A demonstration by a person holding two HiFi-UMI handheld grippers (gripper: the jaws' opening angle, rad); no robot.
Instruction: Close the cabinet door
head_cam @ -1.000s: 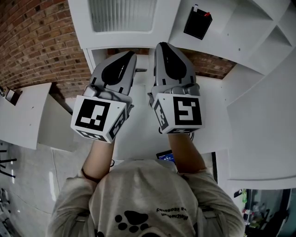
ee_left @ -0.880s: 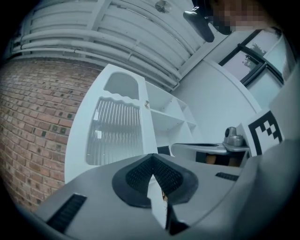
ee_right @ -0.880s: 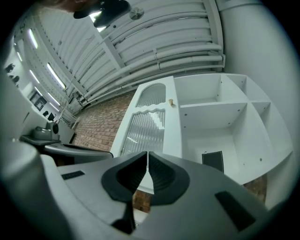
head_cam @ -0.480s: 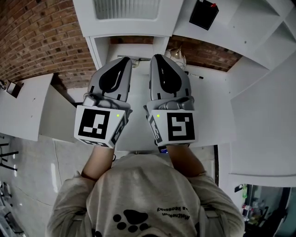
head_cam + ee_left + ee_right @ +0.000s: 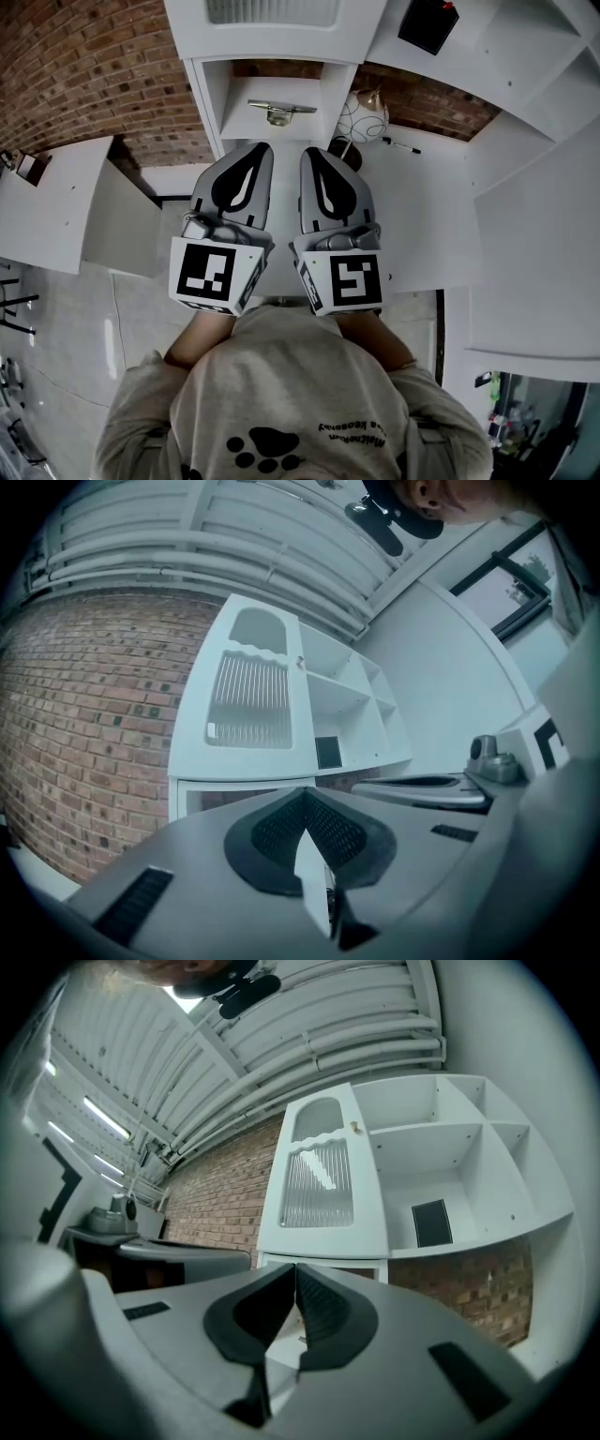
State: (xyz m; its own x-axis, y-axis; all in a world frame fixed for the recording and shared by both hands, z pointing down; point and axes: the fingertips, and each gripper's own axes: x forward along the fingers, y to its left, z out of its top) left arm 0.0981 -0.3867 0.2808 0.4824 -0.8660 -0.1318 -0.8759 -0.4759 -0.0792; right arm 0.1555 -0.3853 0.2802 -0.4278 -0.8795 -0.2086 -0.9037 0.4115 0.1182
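Facing a brick wall (image 5: 84, 75) hung with a white cabinet (image 5: 441, 1162), open shelf compartments on its right half. Standing over a white worktop (image 5: 422, 216) that runs along the wall beneath it.

Looking up at the cabinet door (image 5: 319, 1180), the ribbed-glass one on the cabinet's left half: appears to lie flush with the cabinet front, so judged closed already, though no way to confirm that it has seated fully.

Holding the left gripper (image 5: 251, 155) and the right gripper (image 5: 317, 159) side by side over the worktop's middle, well below the door and touching nothing. Left: closed tip to tip, empty. Right: likewise pressed tight together, gripping nothing.

Then, smaller: a black box (image 5: 429, 23) in one shelf compartment; a round patterned vase (image 5: 361, 117) near the right gripper's tip, toward the worktop's back edge; a metal fitting (image 5: 279, 111) against that back edge; a pen (image 5: 405, 145) right of the vase; a small knob (image 5: 354, 1127) at the door's upper right corner.

Possible trouble from here: drifting back open, if the door never caught. Also tipping the vase or rolling the pen with a careless rightward sweep of the right gripper.
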